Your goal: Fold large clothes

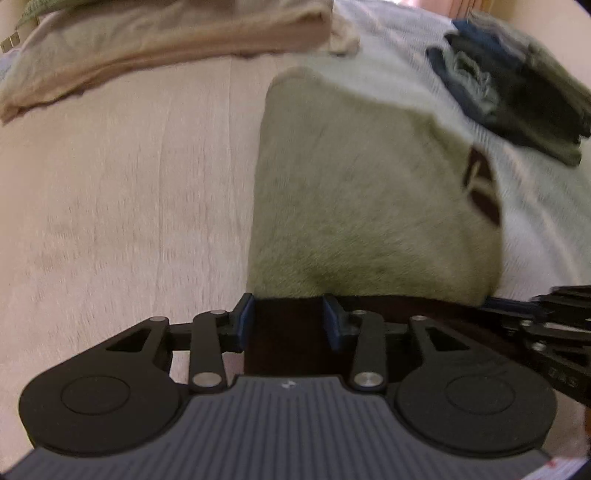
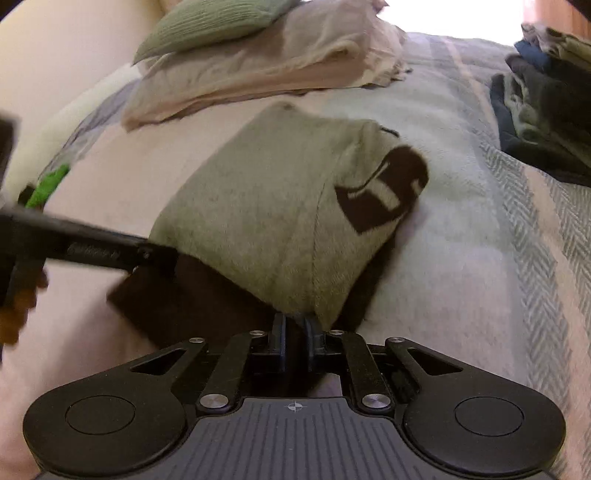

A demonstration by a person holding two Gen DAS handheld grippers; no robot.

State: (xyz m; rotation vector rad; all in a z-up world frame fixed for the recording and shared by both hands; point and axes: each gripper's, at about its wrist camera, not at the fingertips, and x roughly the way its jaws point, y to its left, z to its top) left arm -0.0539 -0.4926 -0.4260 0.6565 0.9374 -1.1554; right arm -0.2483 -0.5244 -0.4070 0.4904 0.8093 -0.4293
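Right gripper point(image 2: 294, 328): jaws pinched shut on the near hem of the grey-green sweater point(image 2: 266, 206), at its dark brown band. Left gripper point(image 1: 288, 321): jaws apart, astride the same brown hem, not clamped. Sweater lay folded on the bed point(image 2: 461, 258), brown lettering on its right side. Beyond it, a folded beige blanket point(image 2: 258, 77) under a green knit cushion point(image 2: 207, 22); far right, a dark clothes pile point(image 2: 546, 118).
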